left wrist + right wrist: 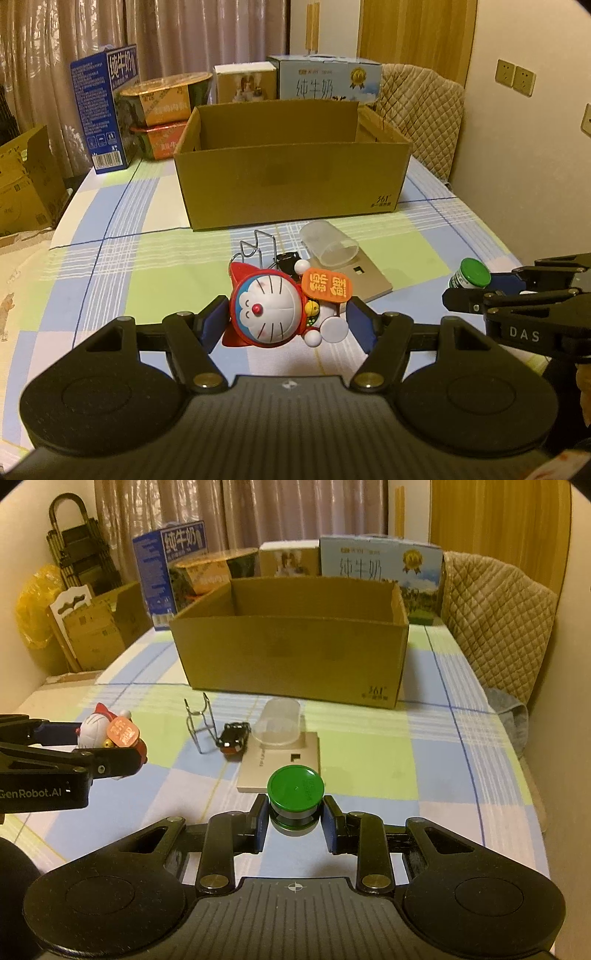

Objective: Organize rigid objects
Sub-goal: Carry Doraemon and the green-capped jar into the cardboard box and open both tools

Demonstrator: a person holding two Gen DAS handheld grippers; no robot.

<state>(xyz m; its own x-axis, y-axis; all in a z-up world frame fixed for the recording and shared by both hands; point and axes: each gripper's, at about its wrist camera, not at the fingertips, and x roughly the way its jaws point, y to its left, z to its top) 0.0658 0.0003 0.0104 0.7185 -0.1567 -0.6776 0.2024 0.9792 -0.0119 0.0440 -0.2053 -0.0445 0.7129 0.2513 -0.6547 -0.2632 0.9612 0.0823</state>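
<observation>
- Nearest the left wrist camera, the left tool (pixel 286 320) is clamped on a cat figurine (pixel 271 308). Its 2 blue pads press the toy's sides, and the toy's orange sign sticks out toward 2 o'clock.
- Nearest the right wrist camera, the right tool (pixel 295 818) is clamped on a small jar with a green lid (pixel 295 787), gripped just below the lid.
- The open cardboard box (pixel 291 181) sits at 12 o'clock from both tools, well apart from them, on the checked worktop (pixel 122 266). I judge it the place both items are meant to go.
- Lying on the worktop between the tools and the box: a wire stand (pixel 201 723), a toy car (pixel 233 737), a clear plastic cup (pixel 277 726) on its side, and a flat beige plate (pixel 284 762) under the cup.
- Risk: the figurine's head is round and smooth, so it could twist or slip out on the way across.
- Risk: the jar is held by a narrow band; a tilt could let it drop onto the plate or cup.
- Risk: carried too low, either item could strike the box's near wall and shove the box back.
- Risk: the 2 tools are near each other and could collide over the box.
</observation>
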